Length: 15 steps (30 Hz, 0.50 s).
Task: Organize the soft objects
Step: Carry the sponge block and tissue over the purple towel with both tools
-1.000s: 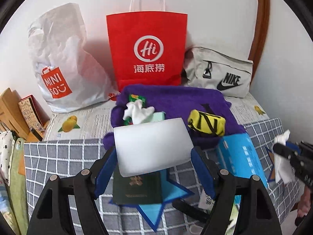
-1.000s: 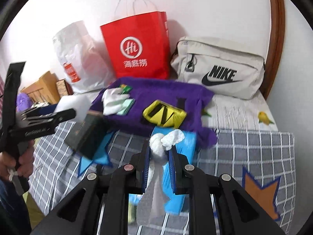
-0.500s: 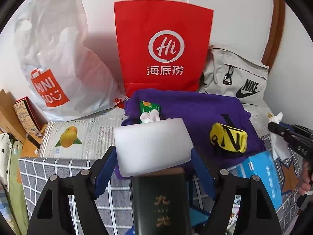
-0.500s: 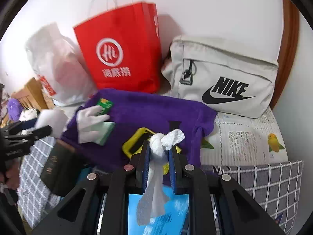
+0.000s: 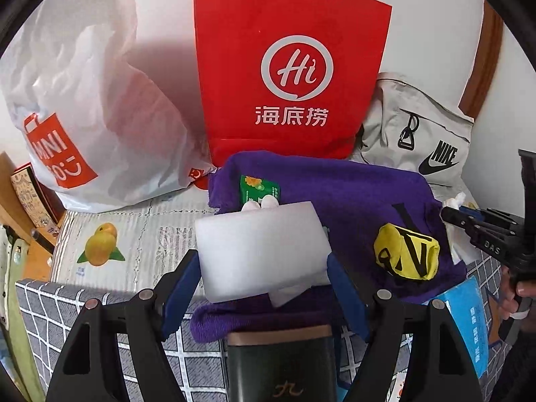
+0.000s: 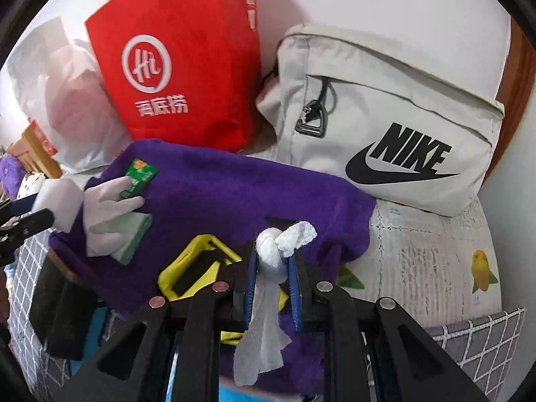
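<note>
My left gripper (image 5: 263, 276) is shut on a white foam block (image 5: 261, 251), held above the near edge of a purple towel (image 5: 335, 194). My right gripper (image 6: 272, 261) is shut on a knotted white tissue (image 6: 268, 254), held over the same towel (image 6: 234, 197). On the towel lie a yellow and black pouch (image 5: 407, 256), a green packet (image 5: 259, 187) and a white glove (image 6: 107, 207) on a pale green pack. The foam block also shows at the left of the right wrist view (image 6: 58, 204).
A red paper bag (image 5: 288, 67), a white Miniso plastic bag (image 5: 83, 107) and a grey Nike bag (image 6: 385, 117) stand against the wall behind the towel. A dark booklet (image 5: 281, 365) and a blue pack (image 5: 465, 321) lie on the checked cloth nearby.
Both grippers have moved forward toward the wall and now hang over the purple towel. Each still holds its object.
</note>
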Each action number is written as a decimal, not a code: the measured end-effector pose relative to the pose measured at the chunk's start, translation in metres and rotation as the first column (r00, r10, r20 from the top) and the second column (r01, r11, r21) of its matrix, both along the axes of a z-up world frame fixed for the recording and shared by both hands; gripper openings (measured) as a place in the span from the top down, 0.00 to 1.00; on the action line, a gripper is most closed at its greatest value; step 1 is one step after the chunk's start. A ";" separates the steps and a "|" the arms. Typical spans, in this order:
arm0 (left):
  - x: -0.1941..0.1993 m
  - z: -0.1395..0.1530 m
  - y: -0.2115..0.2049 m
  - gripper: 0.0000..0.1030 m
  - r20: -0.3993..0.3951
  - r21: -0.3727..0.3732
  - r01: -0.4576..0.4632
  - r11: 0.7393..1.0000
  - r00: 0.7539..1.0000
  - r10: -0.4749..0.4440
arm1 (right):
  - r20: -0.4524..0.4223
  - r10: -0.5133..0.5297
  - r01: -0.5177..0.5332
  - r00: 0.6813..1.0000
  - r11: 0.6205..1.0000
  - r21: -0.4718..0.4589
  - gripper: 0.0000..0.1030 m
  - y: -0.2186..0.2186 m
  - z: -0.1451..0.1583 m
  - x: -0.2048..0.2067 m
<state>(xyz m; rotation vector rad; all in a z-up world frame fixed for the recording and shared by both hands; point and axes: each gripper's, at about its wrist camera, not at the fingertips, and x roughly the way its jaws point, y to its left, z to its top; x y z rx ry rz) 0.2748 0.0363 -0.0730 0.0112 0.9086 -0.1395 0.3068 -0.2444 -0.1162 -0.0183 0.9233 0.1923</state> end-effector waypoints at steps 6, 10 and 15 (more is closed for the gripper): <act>0.006 -0.006 -0.002 0.27 -0.007 0.005 0.007 1.000 1.000 -0.007 | -0.036 -0.004 0.003 0.999 1.000 -0.005 0.83 0.000 -0.017 0.013; 0.010 -0.010 -0.004 0.27 -0.020 0.012 0.013 1.000 1.000 -0.013 | -0.058 -0.008 0.006 0.998 1.000 -0.029 0.82 0.001 -0.025 0.017; 0.015 -0.015 -0.009 0.27 -0.033 0.017 0.019 1.000 0.999 -0.018 | -0.093 -0.011 0.008 0.996 0.999 -0.031 0.82 -0.001 -0.030 0.018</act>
